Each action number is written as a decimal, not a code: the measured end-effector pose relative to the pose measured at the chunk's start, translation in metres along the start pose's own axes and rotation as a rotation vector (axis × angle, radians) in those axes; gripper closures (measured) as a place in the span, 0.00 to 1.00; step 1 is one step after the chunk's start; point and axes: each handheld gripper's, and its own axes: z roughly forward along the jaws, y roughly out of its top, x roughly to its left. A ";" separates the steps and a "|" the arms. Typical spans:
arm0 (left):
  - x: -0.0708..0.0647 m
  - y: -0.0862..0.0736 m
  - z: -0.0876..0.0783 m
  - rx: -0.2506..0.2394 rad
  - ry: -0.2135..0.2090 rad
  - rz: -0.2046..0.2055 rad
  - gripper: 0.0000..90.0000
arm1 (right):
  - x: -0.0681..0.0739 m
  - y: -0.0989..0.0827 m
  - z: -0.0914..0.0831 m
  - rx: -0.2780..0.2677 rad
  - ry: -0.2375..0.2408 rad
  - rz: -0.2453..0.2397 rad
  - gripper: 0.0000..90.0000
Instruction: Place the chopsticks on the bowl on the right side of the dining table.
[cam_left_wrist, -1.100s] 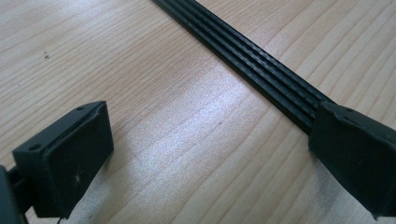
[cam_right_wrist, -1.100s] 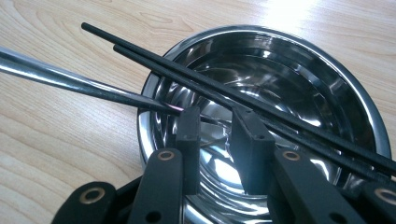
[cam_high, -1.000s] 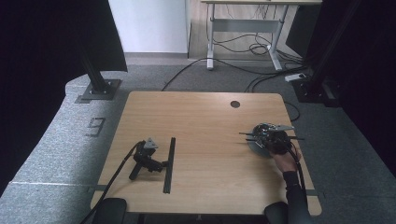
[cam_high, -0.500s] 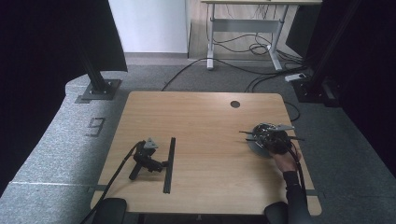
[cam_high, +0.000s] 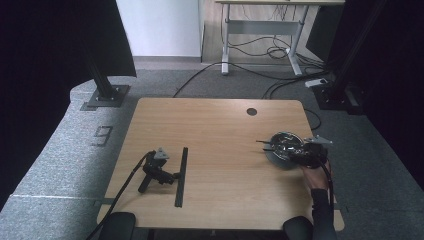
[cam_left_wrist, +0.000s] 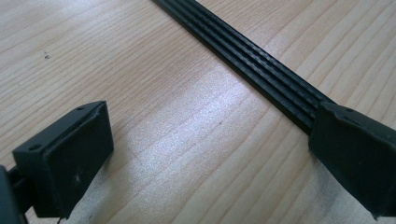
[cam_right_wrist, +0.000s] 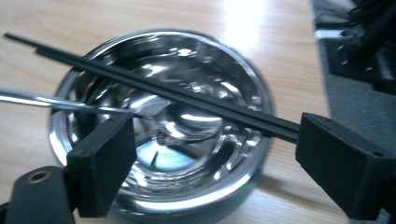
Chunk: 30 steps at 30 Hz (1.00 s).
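In the right gripper view, the right gripper (cam_right_wrist: 205, 154) has just been opening; its jaws stand apart over the bowl (cam_right_wrist: 161, 123), nothing clamped. Black chopsticks (cam_right_wrist: 154, 86) and a metal utensil (cam_right_wrist: 65, 103) lie in the bowl. In the left gripper view, the left gripper (cam_left_wrist: 210, 154) gapes beside a black strip (cam_left_wrist: 252, 70).

Shiny silver bowl (cam_right_wrist: 161, 140), black chopsticks (cam_right_wrist: 154, 88) — black ribbed strip (cam_left_wrist: 261, 70), pale wood-grain table (cam_high: 215, 125).

glossy metal bowl (cam_right_wrist: 161, 135), matt chopsticks (cam_right_wrist: 154, 88), seemingly plastic
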 end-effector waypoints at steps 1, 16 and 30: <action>0.000 0.000 0.000 0.000 0.000 0.000 0.00 | -0.002 -0.002 -0.001 -0.008 -0.018 0.004 0.06; 0.000 0.000 0.000 0.000 0.000 0.001 0.00 | -0.026 -0.021 0.006 -0.036 -0.126 0.070 0.00; 0.000 0.000 0.000 0.000 0.000 0.001 0.00 | -0.040 -0.026 0.009 -0.069 -0.104 0.125 0.00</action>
